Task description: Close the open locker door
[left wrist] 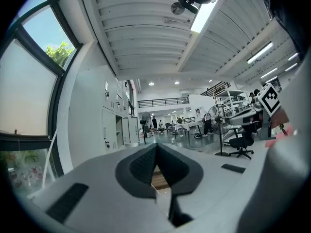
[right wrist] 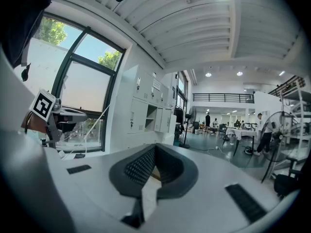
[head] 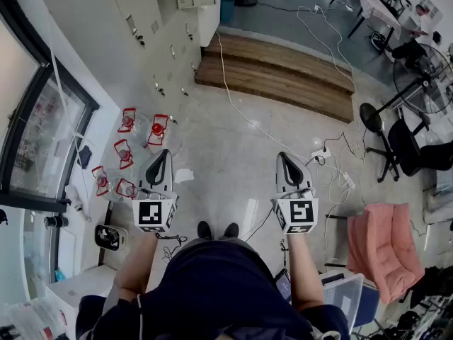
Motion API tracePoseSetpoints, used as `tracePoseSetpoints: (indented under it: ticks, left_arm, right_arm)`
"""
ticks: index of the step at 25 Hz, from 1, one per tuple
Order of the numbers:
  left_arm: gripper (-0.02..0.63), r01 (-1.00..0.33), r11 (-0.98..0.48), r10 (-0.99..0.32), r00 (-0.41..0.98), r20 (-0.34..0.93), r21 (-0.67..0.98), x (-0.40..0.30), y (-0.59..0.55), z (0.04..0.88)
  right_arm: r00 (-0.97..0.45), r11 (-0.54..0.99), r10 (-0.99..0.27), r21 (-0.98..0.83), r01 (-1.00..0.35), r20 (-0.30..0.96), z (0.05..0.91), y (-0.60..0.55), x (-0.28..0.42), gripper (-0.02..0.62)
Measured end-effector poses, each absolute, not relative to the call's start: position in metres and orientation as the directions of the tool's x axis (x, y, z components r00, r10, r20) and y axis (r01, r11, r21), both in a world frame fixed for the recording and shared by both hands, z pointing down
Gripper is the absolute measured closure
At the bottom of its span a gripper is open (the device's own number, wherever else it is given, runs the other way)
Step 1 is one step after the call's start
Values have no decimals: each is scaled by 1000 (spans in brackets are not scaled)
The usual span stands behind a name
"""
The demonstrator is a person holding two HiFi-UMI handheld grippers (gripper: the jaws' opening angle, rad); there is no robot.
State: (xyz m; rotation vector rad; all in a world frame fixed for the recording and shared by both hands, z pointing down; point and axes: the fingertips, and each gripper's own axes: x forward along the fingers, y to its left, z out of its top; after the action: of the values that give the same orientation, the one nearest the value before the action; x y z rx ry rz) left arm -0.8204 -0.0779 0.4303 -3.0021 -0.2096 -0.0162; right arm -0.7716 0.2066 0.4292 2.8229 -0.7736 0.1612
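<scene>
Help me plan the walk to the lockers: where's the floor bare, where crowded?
Bare floor runs from the shoes ahead to the wooden platform, along the lockers. Crowded: red-framed items by the window at left; cables and chairs at right.

Lockers left of the wooden platform are off-white; the platform is brown with darker plank lines, on a pale grey floor. Nearer than the platform: red frames to its left, a pink cloth to its right. Left gripper and right gripper: pale grey, black pads, black-and-white square pattern at rear
</scene>
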Motion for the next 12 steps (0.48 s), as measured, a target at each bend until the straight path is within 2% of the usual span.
tracePoseSetpoints:
  ticks: [12]
  left_arm:
    - [604,150,-979,149,989,18,-137,-813,-73,430]
  right_arm:
    - [858,-841,-487,179,-511,161,431,209,-764,601]
